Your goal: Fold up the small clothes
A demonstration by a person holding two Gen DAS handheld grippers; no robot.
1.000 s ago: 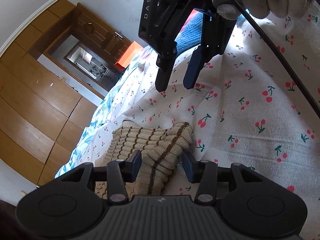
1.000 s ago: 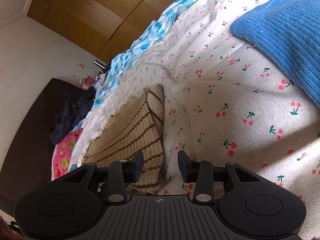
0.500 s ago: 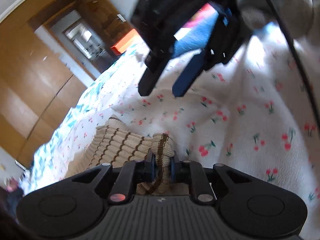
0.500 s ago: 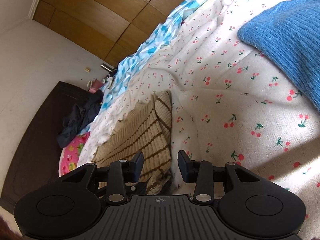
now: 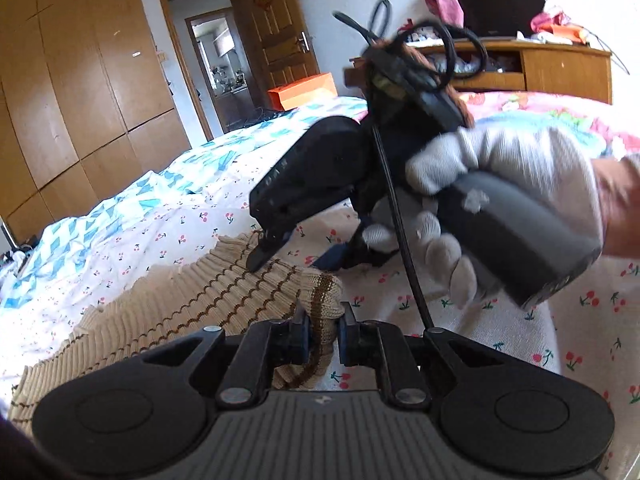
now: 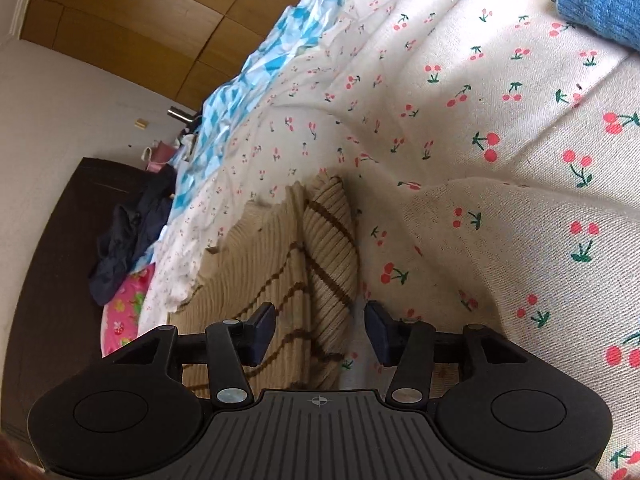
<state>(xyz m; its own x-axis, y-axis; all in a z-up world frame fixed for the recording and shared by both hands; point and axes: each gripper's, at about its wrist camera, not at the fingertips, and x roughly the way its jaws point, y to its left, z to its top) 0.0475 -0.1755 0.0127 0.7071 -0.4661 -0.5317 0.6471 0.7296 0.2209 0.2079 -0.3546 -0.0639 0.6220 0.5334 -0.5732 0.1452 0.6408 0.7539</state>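
A beige ribbed knit garment with brown stripes (image 5: 192, 300) lies on the cherry-print bedsheet (image 5: 580, 320). My left gripper (image 5: 323, 336) is shut on its folded striped corner. My right gripper (image 6: 320, 332) is open, its jaws straddling the garment's folded striped edge (image 6: 328, 248) at the far end. In the left wrist view the right gripper (image 5: 288, 250) hovers over the garment, held by a white-gloved hand (image 5: 500, 176).
A blue knit piece (image 6: 600, 4) lies at the sheet's far right. A blue-and-white quilt (image 6: 256, 76), dark clothes (image 6: 128, 232) and a dark wooden footboard (image 6: 52, 264) lie to the left. Wooden wardrobes (image 5: 72, 80), a door and a cluttered wooden shelf (image 5: 552, 68) stand beyond.
My left gripper closed on the garment's striped corner and tilted up toward the room. My right gripper came down over the garment's other folded edge, still open.
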